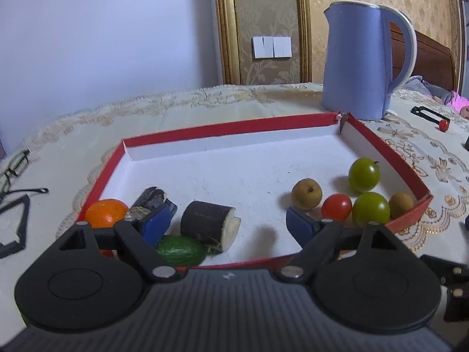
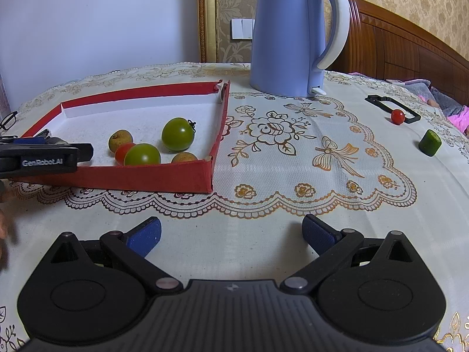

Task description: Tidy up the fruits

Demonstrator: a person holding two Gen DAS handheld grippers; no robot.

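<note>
Our left claw (image 1: 230,220) is spread wide over the near edge of the red tray (image 1: 222,127), holding nothing. Between its fingers we see one dark cut cane piece (image 1: 209,224) and one green avocado-like fruit (image 1: 180,249). By the left finger sit a second cane piece (image 1: 151,198) and one orange (image 1: 105,212).

By the right finger we count a cluster of five: two green tomatoes (image 1: 363,174) (image 1: 370,208), one red tomato (image 1: 336,206), two small brown fruits (image 1: 306,193) (image 1: 401,204). All are inside the tray.

Our right claw (image 2: 231,234) is also wide and holding nothing, low over the tablecloth (image 2: 278,146), well short of the tray's right corner (image 2: 205,176).

Only the right view shows one green cylinder piece (image 2: 430,143) out on the cloth to the far right. The stray red tomato (image 2: 397,116), touching a black frame (image 2: 390,105), shows in both views. This view also shows the left claw (image 2: 44,155) from the side at the tray's near wall.

Only the left view shows the orange and the avocado-like fruit, plus glasses (image 1: 14,170) on the left. One blue kettle (image 1: 360,64) stands behind the tray in both.
</note>
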